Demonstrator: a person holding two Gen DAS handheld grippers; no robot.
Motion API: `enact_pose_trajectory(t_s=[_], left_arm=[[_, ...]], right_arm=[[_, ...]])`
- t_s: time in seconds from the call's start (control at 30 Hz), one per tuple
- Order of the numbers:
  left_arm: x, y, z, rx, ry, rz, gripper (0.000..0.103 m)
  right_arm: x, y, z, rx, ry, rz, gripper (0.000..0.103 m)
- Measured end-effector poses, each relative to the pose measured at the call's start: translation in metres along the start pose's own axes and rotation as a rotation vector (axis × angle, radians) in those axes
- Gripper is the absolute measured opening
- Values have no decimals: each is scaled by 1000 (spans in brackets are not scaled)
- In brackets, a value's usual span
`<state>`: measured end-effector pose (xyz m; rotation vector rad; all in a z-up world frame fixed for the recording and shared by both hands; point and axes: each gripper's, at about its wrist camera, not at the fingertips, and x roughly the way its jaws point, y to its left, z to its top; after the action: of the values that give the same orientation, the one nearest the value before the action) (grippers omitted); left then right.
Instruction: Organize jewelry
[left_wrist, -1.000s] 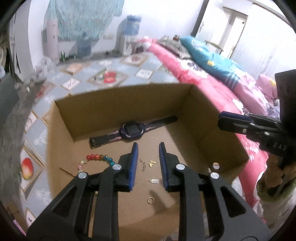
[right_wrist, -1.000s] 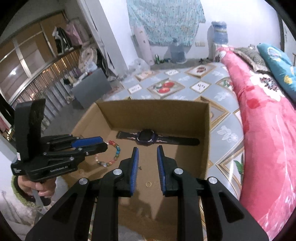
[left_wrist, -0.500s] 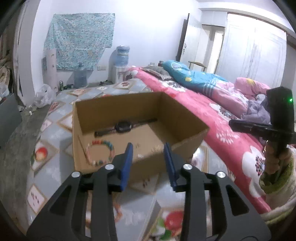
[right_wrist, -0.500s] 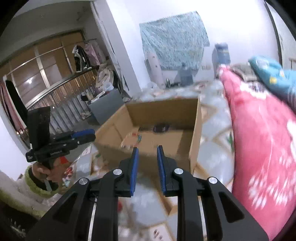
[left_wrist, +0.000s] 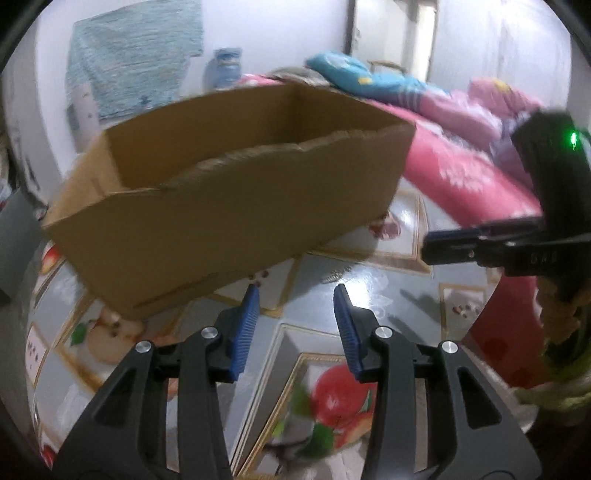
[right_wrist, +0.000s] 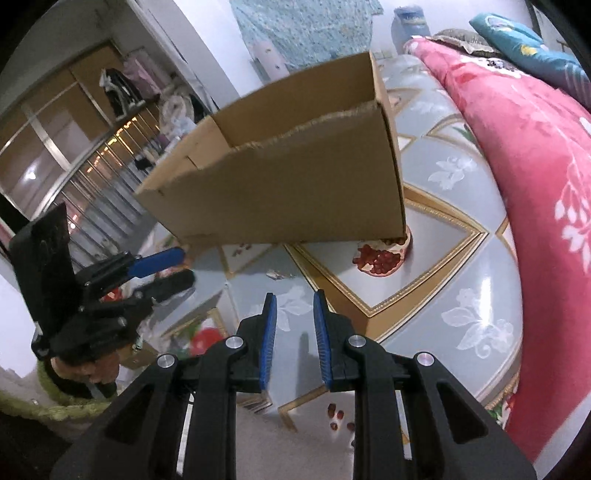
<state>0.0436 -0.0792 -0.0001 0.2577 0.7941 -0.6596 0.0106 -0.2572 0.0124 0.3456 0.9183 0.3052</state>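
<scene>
The open cardboard box (left_wrist: 221, 206) stands on the patterned floor mat, seen from low in front; its near wall hides everything inside. It also shows in the right wrist view (right_wrist: 295, 184). A small silvery piece (left_wrist: 334, 275) lies on the mat between box and grippers, also in the right wrist view (right_wrist: 275, 274). My left gripper (left_wrist: 297, 299) is open and empty, low over the mat. My right gripper (right_wrist: 294, 306) is open and empty, jaws narrower apart. Each gripper shows in the other's view: the right gripper (left_wrist: 480, 247), the left gripper (right_wrist: 162, 266).
A red floral quilt (right_wrist: 517, 147) on the bed runs along the right. A pomegranate picture on the mat (right_wrist: 380, 254) lies by the box's corner. A water dispenser (left_wrist: 225, 70) and a blue cloth (left_wrist: 133, 55) stand against the far wall.
Both grippers have pulled back and dropped from above the box to low in front of it. The jewelry inside is now hidden. The left jaws have opened wider.
</scene>
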Motion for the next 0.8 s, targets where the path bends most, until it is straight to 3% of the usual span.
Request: enact_pose_trajectory(t_s=[0.23, 0.33, 0.4, 0.47, 0.8], left_arm=[[33, -15, 9, 119, 29, -40, 39], [46, -17, 12, 154, 54, -58, 32], [53, -17, 13, 166, 68, -65, 19], [58, -17, 13, 177, 80, -75, 17], [58, -22, 12, 249, 78, -93, 15]], right_arm=[[13, -9, 0, 33, 20, 18, 21], [16, -11, 0, 46, 26, 22, 21], [18, -14, 1, 50, 29, 24, 21], [20, -16, 1, 53, 30, 24, 21], [23, -21, 3, 59, 33, 36, 21]])
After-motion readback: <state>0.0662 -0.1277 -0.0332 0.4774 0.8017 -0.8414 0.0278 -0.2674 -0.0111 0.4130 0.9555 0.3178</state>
